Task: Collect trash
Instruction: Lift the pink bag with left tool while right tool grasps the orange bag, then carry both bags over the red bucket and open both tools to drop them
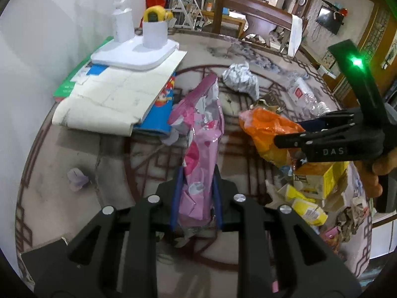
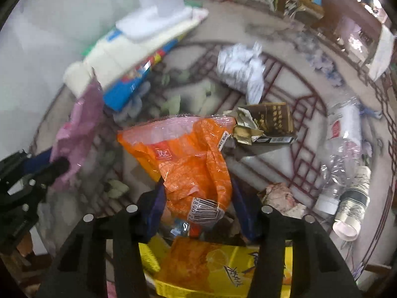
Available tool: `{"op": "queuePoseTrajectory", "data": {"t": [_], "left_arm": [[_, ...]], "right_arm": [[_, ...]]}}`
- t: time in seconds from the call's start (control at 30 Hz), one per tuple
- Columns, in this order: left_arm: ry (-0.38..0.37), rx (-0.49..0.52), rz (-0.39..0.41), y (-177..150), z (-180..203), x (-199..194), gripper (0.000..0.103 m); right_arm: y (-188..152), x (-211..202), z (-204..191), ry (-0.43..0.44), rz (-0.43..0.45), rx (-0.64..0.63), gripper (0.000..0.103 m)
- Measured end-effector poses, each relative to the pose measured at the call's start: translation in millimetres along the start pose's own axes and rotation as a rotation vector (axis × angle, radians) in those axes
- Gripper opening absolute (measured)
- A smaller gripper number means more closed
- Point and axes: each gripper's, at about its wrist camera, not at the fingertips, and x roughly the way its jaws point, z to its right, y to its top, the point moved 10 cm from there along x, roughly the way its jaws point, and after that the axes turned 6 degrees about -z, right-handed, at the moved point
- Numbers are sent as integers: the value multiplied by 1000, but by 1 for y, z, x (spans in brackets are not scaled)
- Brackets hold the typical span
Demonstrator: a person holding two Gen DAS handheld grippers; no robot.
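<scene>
Pink wrapper [image 1: 198, 149] between the left claw's fingers: glossy, creased plastic film. Orange bag [image 2: 193, 164] in the right claw: shiny crinkled plastic. Beyond it, foil wad [image 2: 238, 72]: metallic, crumpled. Bottle [image 2: 342, 149]: clear plastic.

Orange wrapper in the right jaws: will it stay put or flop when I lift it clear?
The orange wrapper looks thin and crinkled, so it will probably droop and sway. Its glossy film may slip between the right gripper's jaws. It appears empty, so likely very light.
</scene>
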Motion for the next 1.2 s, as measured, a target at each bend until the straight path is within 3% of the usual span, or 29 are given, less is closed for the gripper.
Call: {"op": "queuePoseTrajectory", "data": {"t": [0.27,0.47,0.83,1.2], "left_arm": [[-27,23,106,24,25,-46,22],[-84,58,193,37,61,-87,22],[-158,188,257,28,140,-132,22],[-195,268,243,12,205,-133,22]], "right_arm": [[-10,-99,3,-15,239,138,49],[-62,-168,18,-104,371,265,49],[-158,-224,61,-236,481,491,50],[-206,-247,91,-299,514,549,50]]}}
